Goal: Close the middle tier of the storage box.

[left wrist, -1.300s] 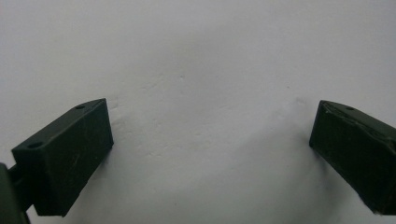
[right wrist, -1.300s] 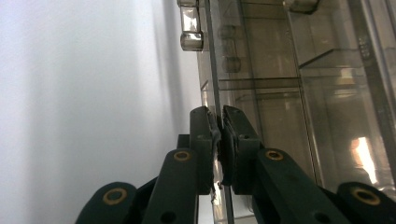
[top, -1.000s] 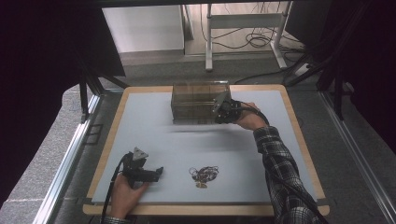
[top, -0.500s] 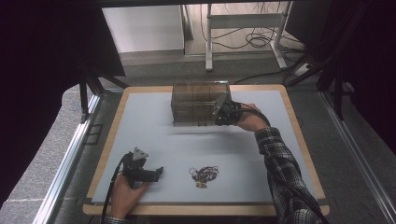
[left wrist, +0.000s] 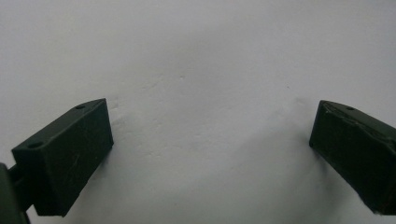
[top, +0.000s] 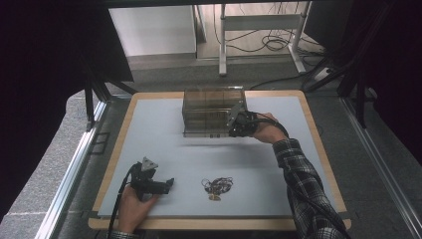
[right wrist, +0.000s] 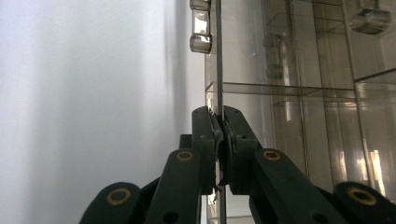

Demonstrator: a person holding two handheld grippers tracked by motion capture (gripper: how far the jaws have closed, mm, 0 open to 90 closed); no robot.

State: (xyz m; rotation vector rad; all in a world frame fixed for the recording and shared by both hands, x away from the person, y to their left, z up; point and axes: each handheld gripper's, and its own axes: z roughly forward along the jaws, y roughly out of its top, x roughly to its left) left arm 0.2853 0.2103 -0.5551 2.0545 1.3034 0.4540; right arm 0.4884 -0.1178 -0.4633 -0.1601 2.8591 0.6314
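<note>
Right gripper [top: 234, 125] is at the front right corner of the clear organizer box [top: 209, 107], which sits toward the far middle of the white mat [top: 164, 139]. In the right gripper view the right gripper's [right wrist: 219, 123] jaws are pinched together on a thin transparent panel edge [right wrist: 218, 56] of the box [right wrist: 303, 93]; the pane runs straight between the pads, so that's a closed grip on the box's panel. Two small clear hinge-like knobs [right wrist: 201, 28] sit on the same edge farther up, and shelves or dividers are visible through the walls behind it. The right hand [top: 266, 129] comes in from the right side, plaid sleeve [top: 303, 184] trailing back toward the near edge. Left gripper [top: 158, 185] rests low on the mat at the near left, held by the left hand [top: 134, 209], grey three-cornered plate [top: 148, 164] on top, cable [top: 119, 204] looping back. In the left gripper view the left gripper's [left wrist: 210, 135] jaws stand wide apart with only bare mat [left wrist: 201, 56] between them: open, holding nothing. A small tangle of thin dark bands or wire [top: 217, 186] lies on the mat just right of the left gripper, apart from it and well apart from the box; too small to tell exactly what it is. The mat lies on a wood-edged board [top: 318, 149].
</note>
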